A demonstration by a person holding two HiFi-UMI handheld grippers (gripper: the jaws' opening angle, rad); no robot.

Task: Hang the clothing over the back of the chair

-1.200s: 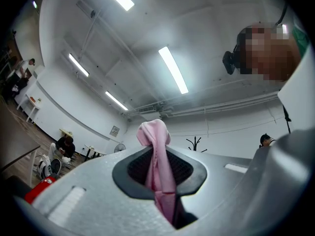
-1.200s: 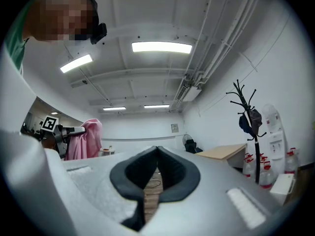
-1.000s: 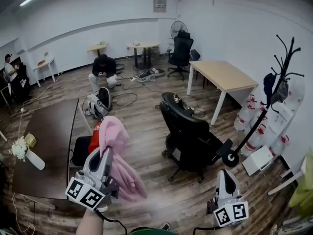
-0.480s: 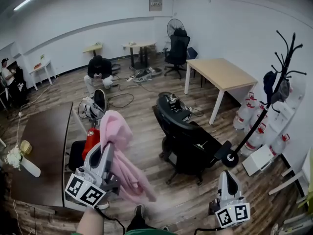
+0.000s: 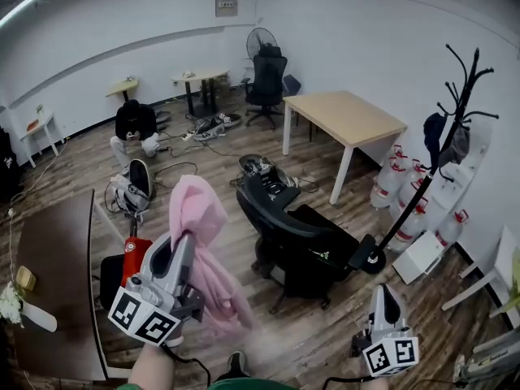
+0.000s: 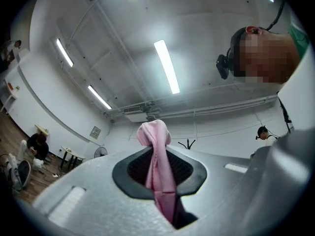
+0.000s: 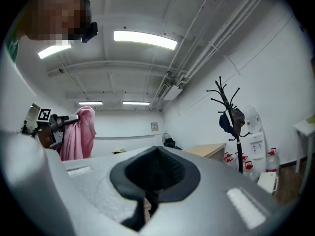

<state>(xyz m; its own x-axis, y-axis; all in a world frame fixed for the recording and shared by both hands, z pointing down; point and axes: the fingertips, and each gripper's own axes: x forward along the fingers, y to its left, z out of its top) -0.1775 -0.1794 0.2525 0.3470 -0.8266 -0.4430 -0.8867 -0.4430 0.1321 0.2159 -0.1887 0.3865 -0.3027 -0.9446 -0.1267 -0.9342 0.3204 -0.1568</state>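
A pink garment (image 5: 201, 222) hangs bunched from my left gripper (image 5: 185, 240), which is shut on it and tilted upward at the lower left of the head view. In the left gripper view the cloth (image 6: 156, 154) is pinched between the pads and rises above them. The black office chair (image 5: 292, 234) stands just right of the garment, its back (image 5: 264, 205) towards me. My right gripper (image 5: 383, 292) is held low at the right, in front of the chair, shut with nothing in it (image 7: 153, 181). The right gripper view shows the garment (image 7: 78, 134) at its left.
A dark table (image 5: 49, 258) lies at the left with a red object (image 5: 134, 254) beside it. A wooden table (image 5: 345, 116), a black coat stand (image 5: 443, 128) and several water bottles (image 5: 406, 201) are to the right. A person (image 5: 134, 124) crouches farther back.
I have stepped forward: the chair now sits nearer and more central in the head view. The left gripper has carried the pink garment closer to the chair back. The right gripper stays low.
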